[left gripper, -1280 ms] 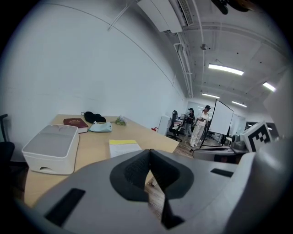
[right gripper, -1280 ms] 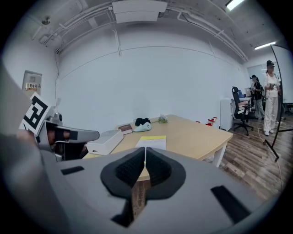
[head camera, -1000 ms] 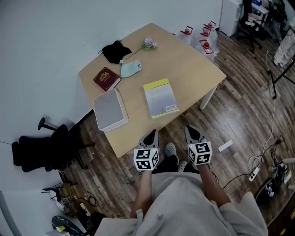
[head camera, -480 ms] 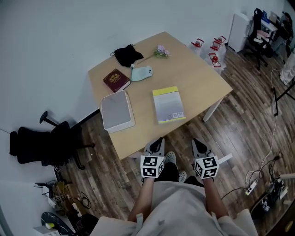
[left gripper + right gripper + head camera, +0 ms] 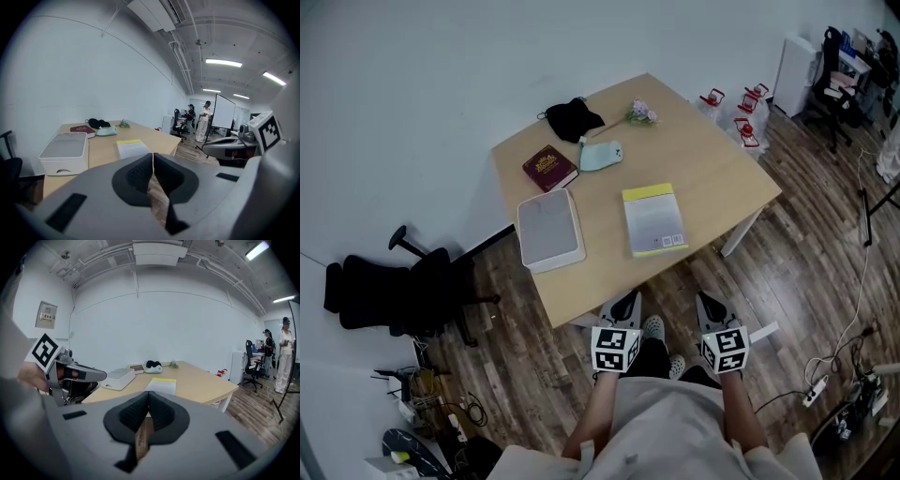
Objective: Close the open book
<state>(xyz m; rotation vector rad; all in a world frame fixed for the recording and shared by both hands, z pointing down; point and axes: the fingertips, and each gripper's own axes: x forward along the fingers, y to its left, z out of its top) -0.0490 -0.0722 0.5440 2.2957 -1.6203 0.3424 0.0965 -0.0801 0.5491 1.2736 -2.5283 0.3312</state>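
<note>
You are holding the left gripper [image 5: 624, 304] and right gripper [image 5: 710, 304] off the near edge of the light wooden table [image 5: 717, 164] — both jaws pressed together, gripping nothing. The grey-covered, yellow-spined book [image 5: 654, 220] is lying flat mid-table, seemingly already closed — the next move is probably only checking.

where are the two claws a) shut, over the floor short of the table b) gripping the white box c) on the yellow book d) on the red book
a: the left claw and right claw are both shut over the floor, short of the table, touching nothing.
</note>
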